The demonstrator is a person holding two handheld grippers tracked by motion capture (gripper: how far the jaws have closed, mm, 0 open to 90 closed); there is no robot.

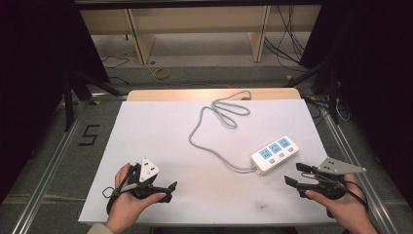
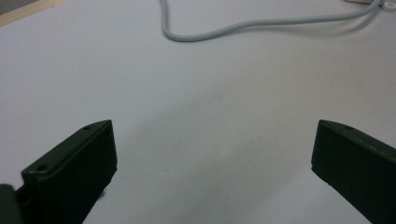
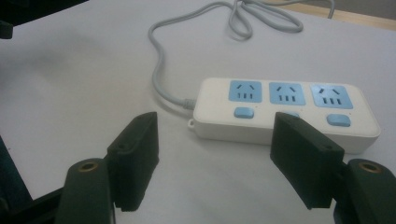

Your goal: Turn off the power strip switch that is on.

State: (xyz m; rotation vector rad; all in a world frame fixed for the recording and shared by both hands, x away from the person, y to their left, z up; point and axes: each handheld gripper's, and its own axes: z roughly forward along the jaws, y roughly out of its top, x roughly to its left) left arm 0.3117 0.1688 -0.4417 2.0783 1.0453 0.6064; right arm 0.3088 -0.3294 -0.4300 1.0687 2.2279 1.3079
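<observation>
a: over the white table (image 1: 146,126) in the high view, the power strip (image 1: 275,154) lies at the right side, its grey cord (image 1: 209,122) looping off toward the far edge. the right gripper (image 1: 292,174) sits just beside the strip's near end, jaws apart, nothing between them. the left gripper (image 1: 171,191) rests well apart from it at the near left.

b: and the left gripper view?

a: its jaws stand wide over bare table, with the cord (image 2: 224,30) curving far ahead.

b: right gripper view?

a: the strip (image 3: 285,112) lies crosswise just ahead of the open jaws, three blue sockets (image 3: 286,93) and buttons (image 3: 244,112) facing up. i'd judge the reach is on; best to come in level, straddle the narrow body, and keep clear of the cord end.
</observation>
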